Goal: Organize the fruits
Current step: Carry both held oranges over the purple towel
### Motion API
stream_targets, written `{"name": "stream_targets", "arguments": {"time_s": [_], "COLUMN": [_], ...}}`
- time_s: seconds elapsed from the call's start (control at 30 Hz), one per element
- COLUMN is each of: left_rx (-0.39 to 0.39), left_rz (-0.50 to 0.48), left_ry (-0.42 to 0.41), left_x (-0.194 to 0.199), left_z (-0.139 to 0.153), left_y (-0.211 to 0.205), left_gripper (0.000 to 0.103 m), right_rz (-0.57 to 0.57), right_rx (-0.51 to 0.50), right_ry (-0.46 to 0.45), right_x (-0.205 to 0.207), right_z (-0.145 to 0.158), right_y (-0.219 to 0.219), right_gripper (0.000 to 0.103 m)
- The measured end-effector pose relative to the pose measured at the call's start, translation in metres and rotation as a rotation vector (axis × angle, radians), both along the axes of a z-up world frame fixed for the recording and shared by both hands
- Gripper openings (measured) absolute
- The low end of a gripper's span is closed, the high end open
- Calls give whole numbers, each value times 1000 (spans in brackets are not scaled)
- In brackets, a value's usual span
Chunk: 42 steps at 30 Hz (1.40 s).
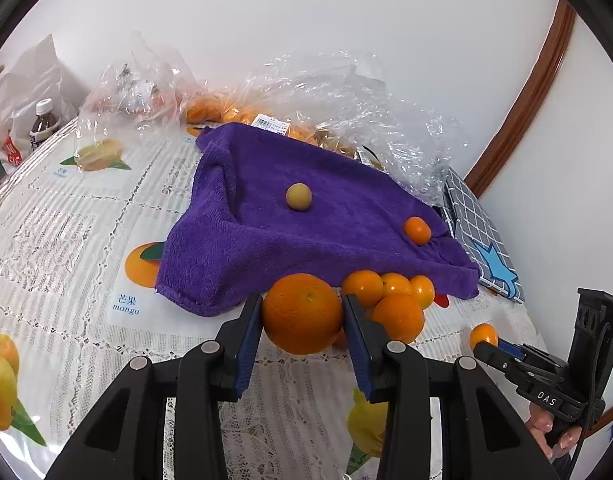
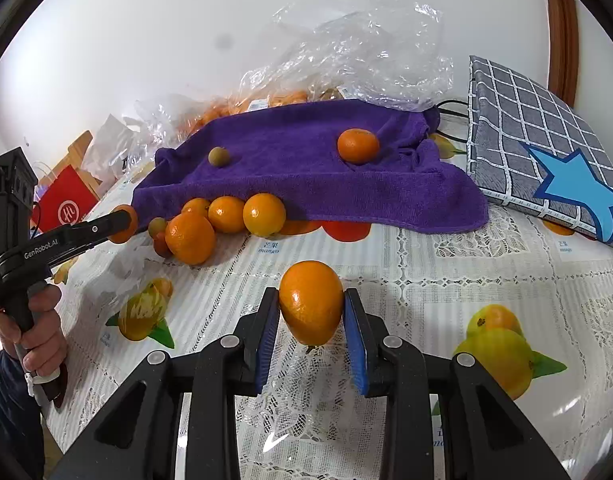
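Observation:
My left gripper (image 1: 302,312) is shut on a large orange (image 1: 302,312), just in front of the purple towel (image 1: 306,220); in the right wrist view it (image 2: 122,222) holds that orange (image 2: 126,236) at the left of the pile. My right gripper (image 2: 311,308) is shut on a small orange (image 2: 311,304) above the tablecloth; the left wrist view shows it (image 1: 488,344) with that orange (image 1: 482,335) at the right. Several small oranges (image 2: 226,216) lie at the towel's front edge. A small orange (image 2: 358,146) and a yellowish round fruit (image 2: 219,157) sit on the towel.
Clear plastic bags with more oranges (image 1: 234,112) lie behind the towel. A grey checked notebook with a blue star (image 2: 546,160) lies at the right. A bottle (image 1: 44,122) and a white bag stand far left. A red bag (image 2: 64,204) is beyond the table's left edge.

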<state>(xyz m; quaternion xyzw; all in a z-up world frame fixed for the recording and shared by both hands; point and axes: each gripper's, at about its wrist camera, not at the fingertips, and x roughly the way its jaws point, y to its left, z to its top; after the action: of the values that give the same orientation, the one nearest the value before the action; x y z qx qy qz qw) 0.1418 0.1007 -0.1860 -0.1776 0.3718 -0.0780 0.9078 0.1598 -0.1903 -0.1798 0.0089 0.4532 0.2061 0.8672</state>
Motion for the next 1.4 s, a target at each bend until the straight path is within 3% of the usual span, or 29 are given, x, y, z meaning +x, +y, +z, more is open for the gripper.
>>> {"name": "stream_targets", "arguments": {"time_s": [0.17,0.57,0.77,0.93,1.03,1.23,1.4], "left_rx": [-22,-2,-8,54,23,-32,1], "left_rz": [14,57,85,113,125,159,148], "left_ry": [7,-81,-156,-211,-236,-196,-137], "left_x": [1,-12,-3,25,44,86,95], "left_z": [-1,18,49,83,93,75,46], "left_y": [3,5,14,15,18,22,17], "left_gripper": [38,38,38,38,38,38,38], "right_rz": [1,-22,-1,-24,-42,-63,-76], "right_rx": [19,19,41,18,23,50,49], "right_ry": [15,-36,-128,-217,-242,-228,-159], "right_x": [3,-1,16,47,67,108,125], "right_z": [-1,11,52,81,90,83,53], "right_y": [-2,-5,2,6,7,7,1], "right_gripper": [32,32,32,32,32,32,32]}}
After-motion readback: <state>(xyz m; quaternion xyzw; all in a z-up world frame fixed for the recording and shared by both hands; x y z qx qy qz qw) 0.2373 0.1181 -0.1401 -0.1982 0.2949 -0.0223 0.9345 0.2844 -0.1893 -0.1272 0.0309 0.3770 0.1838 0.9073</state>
